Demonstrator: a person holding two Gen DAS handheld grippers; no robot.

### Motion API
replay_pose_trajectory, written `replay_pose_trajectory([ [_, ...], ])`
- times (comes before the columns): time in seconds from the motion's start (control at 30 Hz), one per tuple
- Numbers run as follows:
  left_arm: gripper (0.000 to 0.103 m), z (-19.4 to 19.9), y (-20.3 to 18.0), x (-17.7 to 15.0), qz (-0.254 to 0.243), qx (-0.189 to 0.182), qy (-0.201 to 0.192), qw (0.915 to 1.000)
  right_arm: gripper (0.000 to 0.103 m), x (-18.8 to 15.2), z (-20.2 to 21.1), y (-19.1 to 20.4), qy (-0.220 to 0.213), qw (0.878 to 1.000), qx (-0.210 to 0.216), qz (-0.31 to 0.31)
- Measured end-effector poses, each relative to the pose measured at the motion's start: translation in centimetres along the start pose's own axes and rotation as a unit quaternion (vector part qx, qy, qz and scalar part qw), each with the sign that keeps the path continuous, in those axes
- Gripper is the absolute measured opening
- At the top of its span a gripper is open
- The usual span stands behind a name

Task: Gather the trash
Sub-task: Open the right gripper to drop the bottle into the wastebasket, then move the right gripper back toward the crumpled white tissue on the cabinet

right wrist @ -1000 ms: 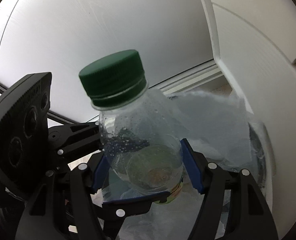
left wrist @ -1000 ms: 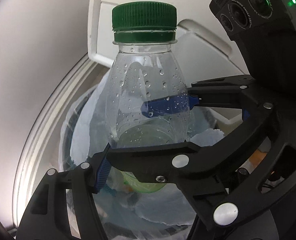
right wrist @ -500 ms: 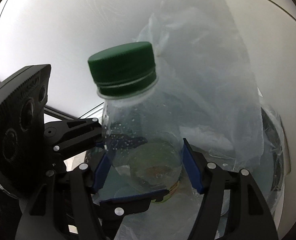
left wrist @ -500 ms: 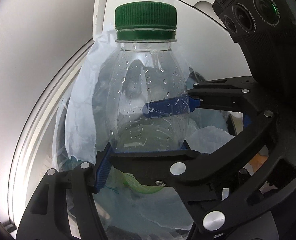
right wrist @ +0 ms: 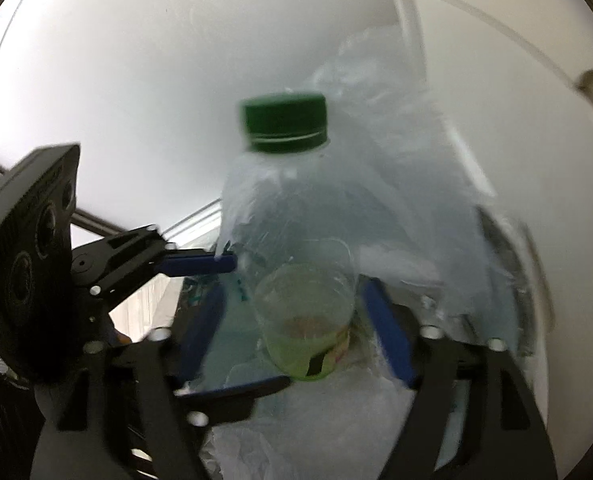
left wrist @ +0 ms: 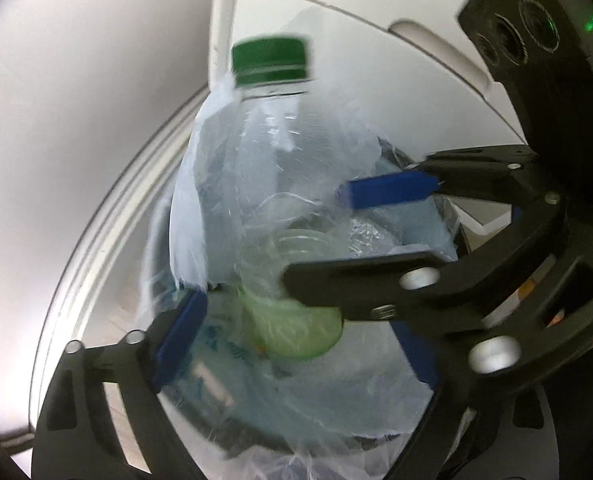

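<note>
Both claws spread, off bottle; R view only: cap front.

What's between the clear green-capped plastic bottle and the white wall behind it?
A raised flap of translucent plastic bin liner stands behind the clear green-capped plastic bottle, in front of the white wall; the right wrist view shows it.

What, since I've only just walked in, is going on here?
A person with two handheld grippers is binning a green-capped bottle. It shows blurred above the bag-lined bin, between the left gripper and right gripper. Both look open, pads clear of it, so it seems to be dropping in.
</note>
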State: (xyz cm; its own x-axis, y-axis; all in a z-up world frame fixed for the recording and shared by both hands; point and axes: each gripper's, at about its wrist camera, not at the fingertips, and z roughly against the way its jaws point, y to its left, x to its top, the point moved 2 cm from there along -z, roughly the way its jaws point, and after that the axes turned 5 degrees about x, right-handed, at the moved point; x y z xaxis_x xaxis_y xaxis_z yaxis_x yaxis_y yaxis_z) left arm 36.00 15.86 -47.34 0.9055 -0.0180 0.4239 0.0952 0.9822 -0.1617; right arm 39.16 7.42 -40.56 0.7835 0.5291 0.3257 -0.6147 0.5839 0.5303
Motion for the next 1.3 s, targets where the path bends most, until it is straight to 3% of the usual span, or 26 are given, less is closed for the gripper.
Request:
replay_pose_trajectory([
  [0.03,0.091,0.5,0.1,0.0,0.001,0.0,-0.004,1.0,0.088,0.1,0.7,0.3,-0.007,1.0,0.0,0.0],
  [0.17,0.097,2.9,0.2,-0.8,0.003,0.01,-0.014,0.9998,0.091,0.4,3.8,1.8,-0.036,0.999,-0.006,0.015],
  [0.2,0.097,3.4,0.3,-1.1,0.004,0.014,-0.019,0.9997,0.096,0.1,4.9,2.1,-0.047,0.999,-0.009,0.022],
  [0.5,0.097,10.1,-1.3,-1.5,0.017,0.052,-0.062,0.9966,0.096,-1.1,13.9,6.5,-0.123,0.99,-0.037,0.063],
  [0.67,0.097,13.2,-3.5,-1.1,0.029,0.063,-0.098,0.9928,0.096,-2.3,19.4,6.0,-0.16,0.983,-0.058,0.073],
  [1.07,0.097,21.3,-8.9,2.3,-0.004,0.076,-0.169,0.9826,0.096,-5.2,29.1,6.9,-0.237,0.965,-0.11,0.034],
  [1.3,0.097,25.1,-13.2,4.5,-0.032,0.063,-0.214,0.9741,0.096,-7.5,33.0,5.5,-0.288,0.945,-0.156,0.007],
])
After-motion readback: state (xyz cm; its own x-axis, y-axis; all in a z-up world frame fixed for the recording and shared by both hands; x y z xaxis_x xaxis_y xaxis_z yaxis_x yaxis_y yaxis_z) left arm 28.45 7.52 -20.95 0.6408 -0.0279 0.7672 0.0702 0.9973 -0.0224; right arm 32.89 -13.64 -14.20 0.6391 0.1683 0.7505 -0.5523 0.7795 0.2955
